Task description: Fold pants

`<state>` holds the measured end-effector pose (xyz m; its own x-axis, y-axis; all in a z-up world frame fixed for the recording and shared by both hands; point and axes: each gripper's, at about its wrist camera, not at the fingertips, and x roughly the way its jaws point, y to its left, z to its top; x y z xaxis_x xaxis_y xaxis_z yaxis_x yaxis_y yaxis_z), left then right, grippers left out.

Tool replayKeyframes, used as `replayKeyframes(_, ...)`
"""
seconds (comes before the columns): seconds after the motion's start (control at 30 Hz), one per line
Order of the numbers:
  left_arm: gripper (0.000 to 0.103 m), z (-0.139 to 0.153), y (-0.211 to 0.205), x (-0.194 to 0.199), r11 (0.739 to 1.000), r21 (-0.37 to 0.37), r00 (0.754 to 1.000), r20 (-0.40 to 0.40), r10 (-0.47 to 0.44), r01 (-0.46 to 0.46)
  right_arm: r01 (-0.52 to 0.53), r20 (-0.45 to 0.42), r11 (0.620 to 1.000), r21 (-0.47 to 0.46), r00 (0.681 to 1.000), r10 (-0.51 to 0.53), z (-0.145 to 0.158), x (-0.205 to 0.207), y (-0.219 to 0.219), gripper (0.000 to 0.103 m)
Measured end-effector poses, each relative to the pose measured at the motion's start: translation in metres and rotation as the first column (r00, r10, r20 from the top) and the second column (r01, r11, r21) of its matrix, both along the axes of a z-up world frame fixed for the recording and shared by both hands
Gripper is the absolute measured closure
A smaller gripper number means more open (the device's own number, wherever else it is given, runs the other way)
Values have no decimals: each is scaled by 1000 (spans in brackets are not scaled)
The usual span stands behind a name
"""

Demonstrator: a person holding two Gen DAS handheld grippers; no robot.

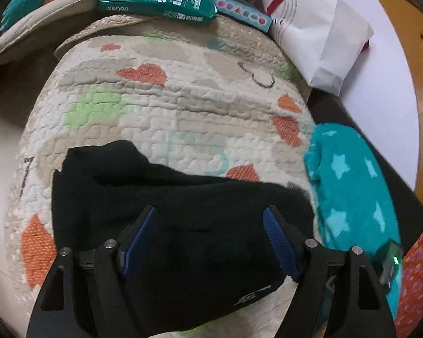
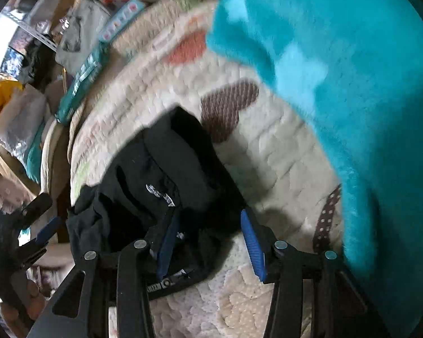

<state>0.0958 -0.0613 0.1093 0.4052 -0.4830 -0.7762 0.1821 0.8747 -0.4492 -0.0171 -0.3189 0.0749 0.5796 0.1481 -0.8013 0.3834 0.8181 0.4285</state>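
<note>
The left gripper (image 1: 211,219) hangs wide over the pants (image 1: 166,205), gripping nothing. The right gripper (image 2: 211,228) is also wide, one finger over the waistband at lower centre. The pants lie bunched and doubled at lower centre of the quilt (image 1: 183,90), so folding looks partly done; squaring and a final fold seem left. A teal blanket (image 1: 349,180) lies right.

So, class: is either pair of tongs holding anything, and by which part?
Nothing is held. Both the left tongs and right tongs stand open over the black pants.
</note>
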Motion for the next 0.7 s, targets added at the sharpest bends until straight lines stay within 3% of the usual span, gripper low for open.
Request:
replayKeyframes(0.13,26,-11,41,-7,995,40,996,15,93,-93,-225,85,974,-20,970,226,27,23,50,53)
replayKeyframes(0.2,26,-18,76,-11,984,66,986,9,168,-168,-360,86,933,-16,929,360,35,44,84,53)
replayKeyframes(0.27,26,-27,124,-24,953,75,956,-13,294,-292,-502,47,865,-3,864,501,35,70,120,53)
replayKeyframes(0.3,26,-30,142,-32,937,61,937,-34,347,-345,-563,28,826,19,826,563,31,85,139,53)
replayKeyframes(0.37,27,-39,179,-59,891,-61,891,-98,444,-450,-646,-1,763,20,763,646,26,115,174,53)
replayKeyframes(0.47,27,-53,189,-92,856,-162,868,-167,467,-491,-735,-62,678,-8,677,733,18,161,220,53)
replayKeyframes(0.53,27,-60,177,-105,864,-154,875,-160,456,-479,-776,-117,630,-23,628,769,10,184,243,53)
replayKeyframes(0.63,26,-70,150,-104,912,-101,915,-114,387,-398,-834,-237,546,-74,547,803,-8,199,276,52)
replayKeyframes(0.7,26,-77,138,-100,927,-76,928,-100,359,-367,-868,-304,481,-120,494,815,-16,202,290,48)
